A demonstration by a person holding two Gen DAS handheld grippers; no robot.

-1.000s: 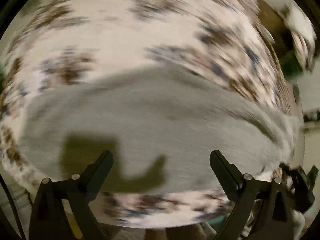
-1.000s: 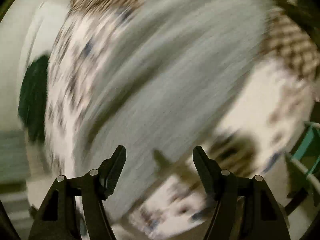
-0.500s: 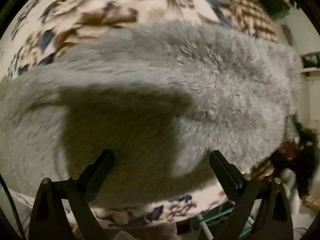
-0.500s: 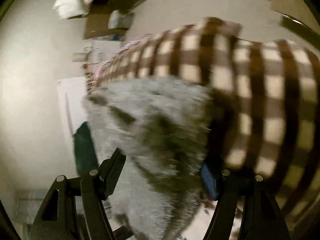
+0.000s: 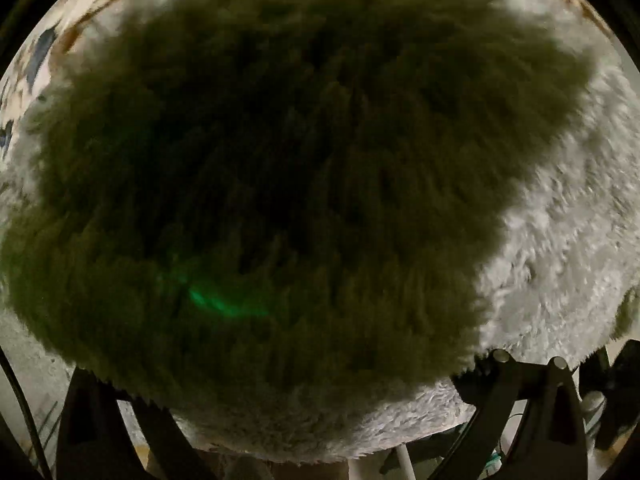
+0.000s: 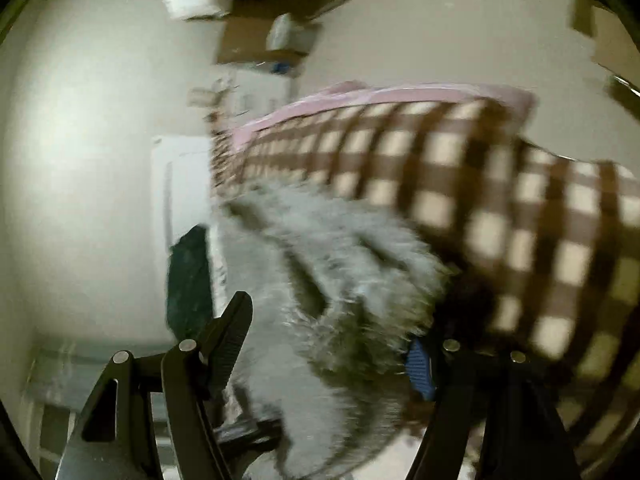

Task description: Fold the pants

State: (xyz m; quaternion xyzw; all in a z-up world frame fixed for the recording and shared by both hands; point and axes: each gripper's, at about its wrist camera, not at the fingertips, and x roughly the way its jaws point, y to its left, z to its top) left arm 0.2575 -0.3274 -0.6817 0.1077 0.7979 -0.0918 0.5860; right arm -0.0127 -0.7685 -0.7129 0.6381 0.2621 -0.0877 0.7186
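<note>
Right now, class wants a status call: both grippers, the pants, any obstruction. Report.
Left gripper open, pressed into fluffy grey fleece pants. Right gripper open, fleece bunched between fingers. Brown checked blanket alongside; nothing blocking.

grey fuzzy fleece pants [image 5: 560, 264] filling the left wrist view, mostly lying in dark shadow; in the right wrist view, pants [image 6: 320, 264] bunching, hanging crumpled, blurred.

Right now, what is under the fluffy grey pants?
In the left wrist view the grey pants lie on a patterned blanket, seen only at the edges. The right wrist view shows a checked cover behind them. What lies beneath their middle is covered.
</note>
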